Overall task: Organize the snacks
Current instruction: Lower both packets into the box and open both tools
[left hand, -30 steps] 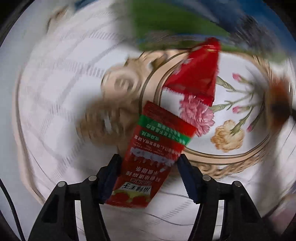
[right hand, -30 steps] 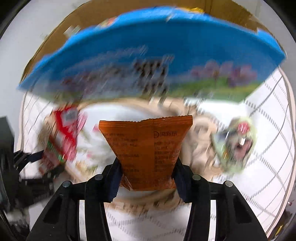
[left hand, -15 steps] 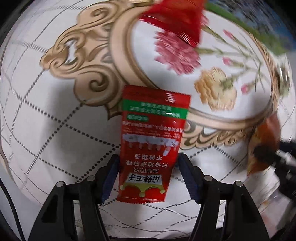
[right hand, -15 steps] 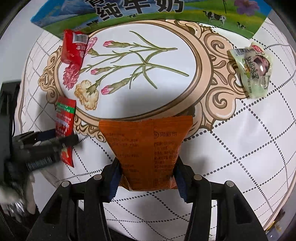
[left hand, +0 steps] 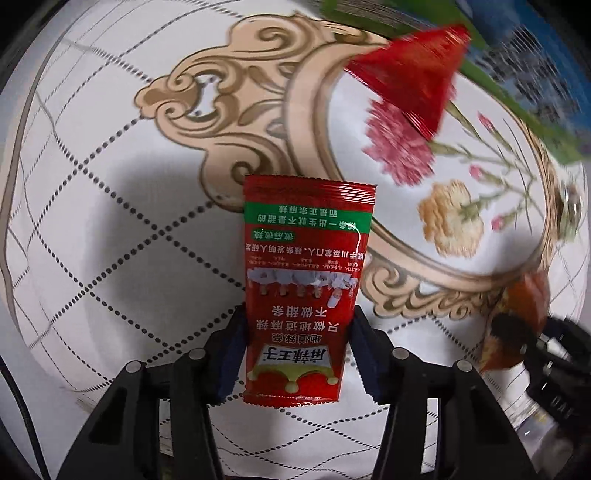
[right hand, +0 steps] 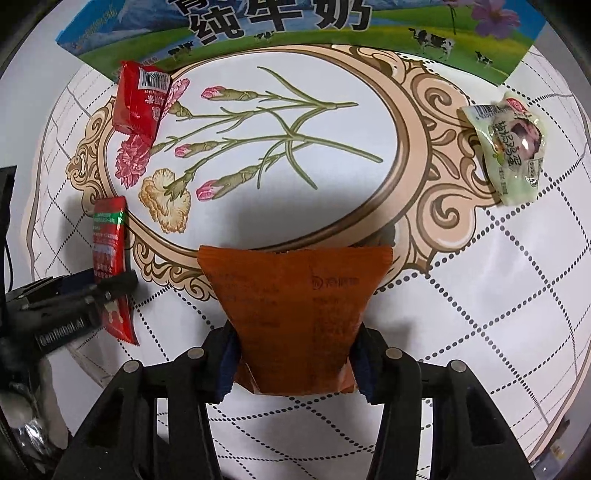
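Note:
My left gripper [left hand: 297,350] is shut on a red snack packet with a green band [left hand: 304,273] and holds it just over the table's left side; both also show in the right wrist view [right hand: 109,254]. My right gripper [right hand: 295,360] is shut on an orange snack packet [right hand: 293,306] above the table's near middle; the packet shows blurred in the left wrist view [left hand: 517,321]. A second red packet [right hand: 140,99] lies at the far left, and it also shows in the left wrist view [left hand: 410,70]. A pale green packet [right hand: 511,147] lies at the right.
A blue and green milk carton box [right hand: 295,22] stands along the table's far edge. The round table [right hand: 480,295] has a white gridded cloth with a flower oval in the middle. Its rim curves close on the left and right.
The left gripper has drawn back a little with its red packet, so the far red packet sits lower in view. The right gripper holds nearly still with the orange packet.

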Demonstrator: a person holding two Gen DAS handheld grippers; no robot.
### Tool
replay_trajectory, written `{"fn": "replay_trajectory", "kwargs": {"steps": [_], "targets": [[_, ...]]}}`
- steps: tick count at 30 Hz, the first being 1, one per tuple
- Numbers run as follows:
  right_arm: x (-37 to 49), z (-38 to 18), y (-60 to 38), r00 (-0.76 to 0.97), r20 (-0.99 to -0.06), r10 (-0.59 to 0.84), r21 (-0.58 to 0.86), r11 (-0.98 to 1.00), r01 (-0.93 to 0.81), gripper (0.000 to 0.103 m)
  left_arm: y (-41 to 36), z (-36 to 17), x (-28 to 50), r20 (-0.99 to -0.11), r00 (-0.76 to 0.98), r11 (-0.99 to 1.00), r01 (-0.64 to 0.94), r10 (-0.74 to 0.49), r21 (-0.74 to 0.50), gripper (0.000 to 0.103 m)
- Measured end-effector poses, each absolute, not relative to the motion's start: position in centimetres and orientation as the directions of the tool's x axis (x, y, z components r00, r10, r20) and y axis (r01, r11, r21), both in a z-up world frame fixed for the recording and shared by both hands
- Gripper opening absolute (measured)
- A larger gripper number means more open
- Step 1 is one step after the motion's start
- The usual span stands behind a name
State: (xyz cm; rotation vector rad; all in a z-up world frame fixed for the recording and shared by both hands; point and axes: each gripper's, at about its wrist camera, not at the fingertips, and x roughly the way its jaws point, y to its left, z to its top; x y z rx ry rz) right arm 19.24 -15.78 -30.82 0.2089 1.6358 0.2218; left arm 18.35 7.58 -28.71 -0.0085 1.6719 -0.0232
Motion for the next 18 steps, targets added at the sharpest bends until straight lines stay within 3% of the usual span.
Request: {"fn": "replay_trajectory", "kwargs": {"steps": [2,4,8,10,12,18], "targets": [[19.0,-30.8,-16.2,-0.085,-0.959,0.271,0.272,0.962,0.001,0.055,7.3,-29.1,18.4,-0.993,-0.121,0.999,0.044,-0.019,-0.024,0.056],[18.9,-31.0,-16.2,-0.110,-0.954,0.280,0.281,0.960,0.007,0.063,6.5,-29.7,19.4,-0.989,-0.144,0.987,0.161,0.023,-0.001,0.062],[18.8,-31.6,-15.4,-0.115,-0.956,0.269,0.271,0.963,0.002,0.069,5.5,-29.6,19.4,-0.992,-0.103,0.977,0.206,0.080,0.057,0.060],[18.8,-31.7,-15.4,-0.093,-0.962,0.255,0.257,0.967,-0.003,0.065,4.0,-29.1,17.8,-0.993,-0.074,0.979,0.189,0.090,0.075,0.051],[18.6,-31.7,-15.5,-0.066,-0.970,0.232,0.233,0.972,-0.013,0.053,3.3,-28.4,16.2,-0.995,-0.065,0.985,0.163,0.073,0.062,0.047],[18.0,-29.7,-15.5,-0.027,-0.957,0.290,0.290,0.957,0.004,0.051,3.3,-24.6,14.4,-0.999,-0.046,0.992,0.128,0.004,-0.001,0.044]]}}
